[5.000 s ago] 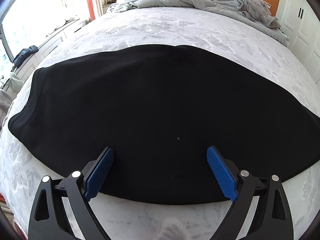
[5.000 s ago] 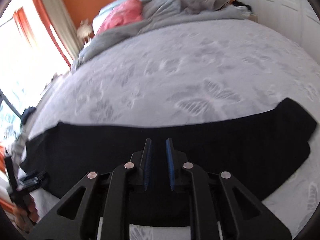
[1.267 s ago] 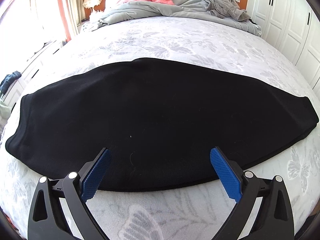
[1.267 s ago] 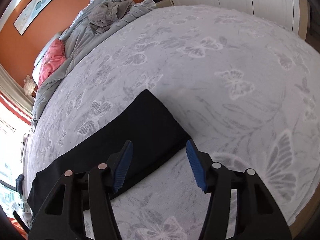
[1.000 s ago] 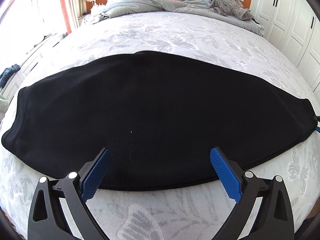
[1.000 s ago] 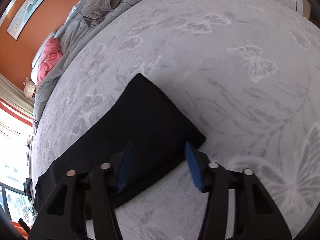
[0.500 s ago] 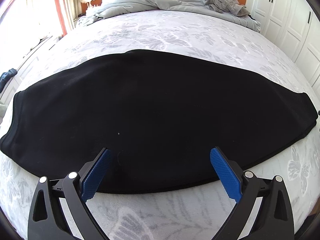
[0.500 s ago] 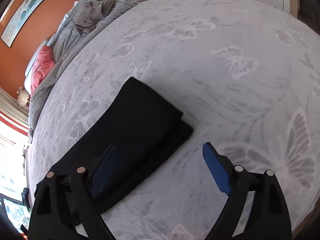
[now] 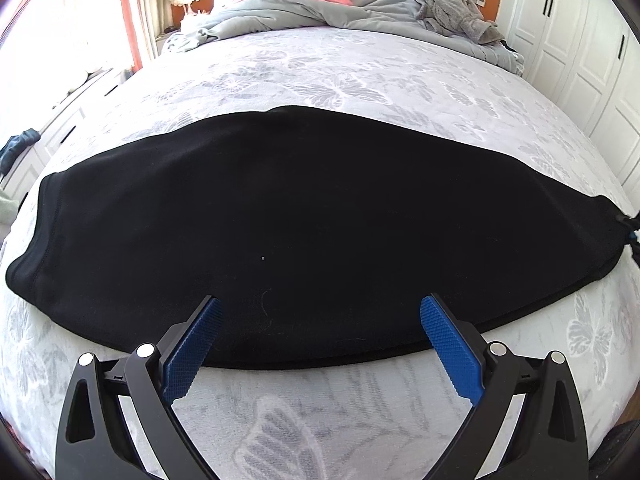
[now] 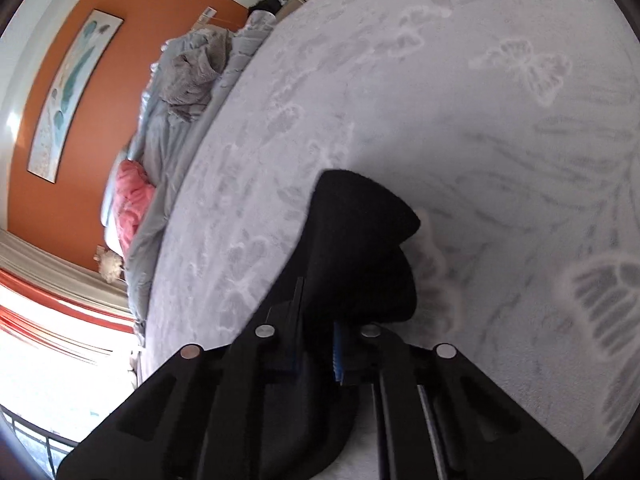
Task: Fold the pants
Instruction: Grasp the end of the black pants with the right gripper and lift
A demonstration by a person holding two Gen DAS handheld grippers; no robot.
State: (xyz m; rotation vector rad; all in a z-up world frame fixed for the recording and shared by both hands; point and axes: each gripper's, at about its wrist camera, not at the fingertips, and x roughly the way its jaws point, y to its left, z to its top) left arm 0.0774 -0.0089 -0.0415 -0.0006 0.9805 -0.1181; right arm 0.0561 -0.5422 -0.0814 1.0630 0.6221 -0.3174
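Left gripper [image 9: 318, 324]: two black fingers, each a curved arm with a triangular cut-out. Each finger carries two round silver screws and a blue pad [image 9: 450, 354] with fine cross-hatched texture.

Right gripper [image 10: 316, 332]: same black build, with four silver screws across the finger bases. Only a thin edge of one blue pad shows. A threaded rod runs along the right finger base.
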